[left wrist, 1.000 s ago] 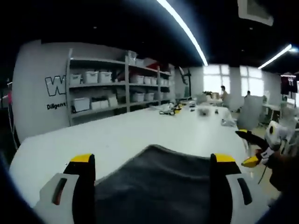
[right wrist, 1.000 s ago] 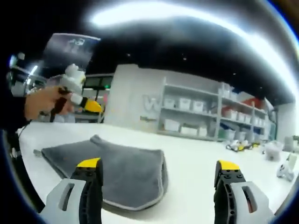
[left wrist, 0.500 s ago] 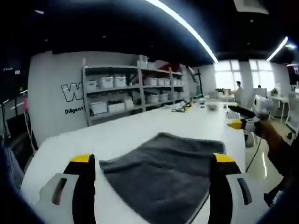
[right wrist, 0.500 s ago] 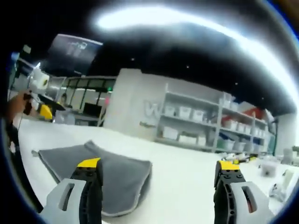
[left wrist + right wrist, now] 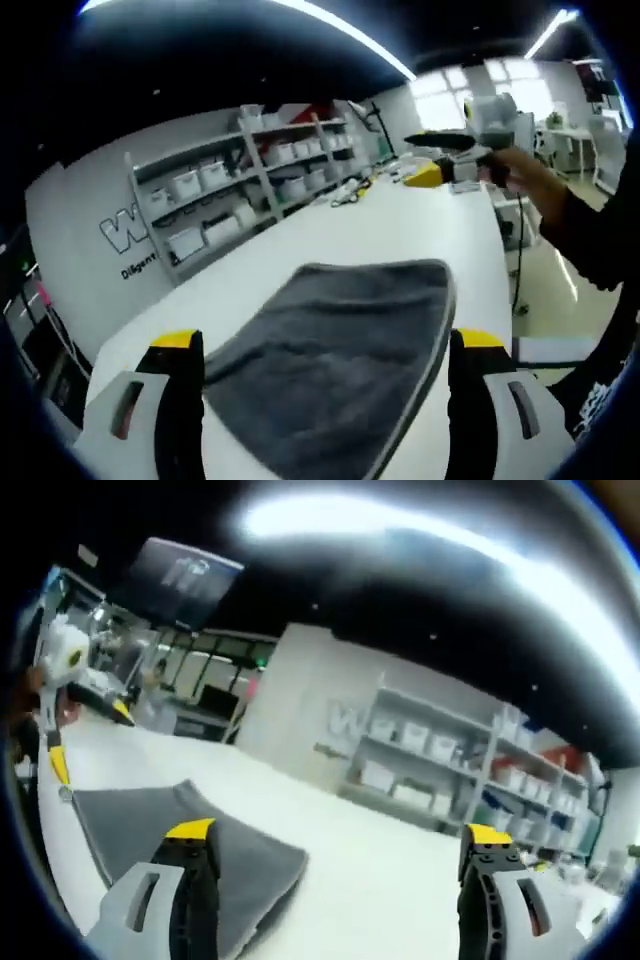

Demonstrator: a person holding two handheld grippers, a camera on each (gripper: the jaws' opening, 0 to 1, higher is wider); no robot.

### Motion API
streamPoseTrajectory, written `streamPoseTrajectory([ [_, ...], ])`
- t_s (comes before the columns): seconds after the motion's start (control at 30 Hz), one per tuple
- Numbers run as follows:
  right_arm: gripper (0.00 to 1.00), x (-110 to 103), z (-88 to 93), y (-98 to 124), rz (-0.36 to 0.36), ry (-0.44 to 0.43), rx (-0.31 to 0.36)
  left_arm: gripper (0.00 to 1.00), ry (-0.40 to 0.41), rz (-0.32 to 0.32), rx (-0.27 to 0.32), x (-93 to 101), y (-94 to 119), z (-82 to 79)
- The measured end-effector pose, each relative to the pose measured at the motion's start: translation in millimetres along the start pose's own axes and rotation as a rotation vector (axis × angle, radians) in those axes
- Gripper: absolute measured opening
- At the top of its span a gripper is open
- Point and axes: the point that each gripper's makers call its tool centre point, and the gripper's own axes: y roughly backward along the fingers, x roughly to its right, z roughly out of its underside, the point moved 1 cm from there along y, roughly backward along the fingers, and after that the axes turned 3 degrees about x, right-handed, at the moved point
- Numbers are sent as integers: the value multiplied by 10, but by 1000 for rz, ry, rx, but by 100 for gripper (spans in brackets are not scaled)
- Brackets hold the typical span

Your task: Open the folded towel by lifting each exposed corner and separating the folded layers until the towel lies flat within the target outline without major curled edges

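The grey towel (image 5: pixel 340 350) lies folded on the white tabletop (image 5: pixel 400 225), just ahead of the left gripper (image 5: pixel 325 350), whose jaws stand wide apart with nothing between them. The right gripper (image 5: pixel 335 845) is likewise spread and empty above the tabletop, the towel at its left jaw (one corner reaches toward the shelves (image 5: pixel 450 760) along the far wall).

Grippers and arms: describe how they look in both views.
Each tool, left gripper and right gripper, has two black jaws with yellow tips on light grey housings carrying a slot-shaped marking. In the left gripper view, the person's dark long sleeve shows behind the other tool's yellow-tipped black jaw.
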Motion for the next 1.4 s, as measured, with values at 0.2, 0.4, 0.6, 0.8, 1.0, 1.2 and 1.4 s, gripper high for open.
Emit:
streamPoseTrajectory([
  [0.2,99,78,-244,-248,-80,63,17,100,-84,-23,-27,171,-165,-108],
  [0.4,100,136,-240,-599,-263,7,-40,100,-163,-33,-45,316,-253,-258],
  [0.6,95,251,-354,-955,-383,-45,-19,100,-218,-94,-45,345,-328,-418],
  [0.8,98,231,-534,-1290,-467,1,19,100,-241,-102,-45,492,-448,-452],
  [1.0,98,90,-516,-1616,-553,7,74,100,-271,-88,-79,583,-480,-334],
  [1.2,94,-2,-225,-1831,-593,-8,35,100,-290,-76,-127,633,-538,-162],
  [1.4,90,-142,-149,-1885,-602,-31,22,100,-352,-89,-126,431,-363,-304],
])
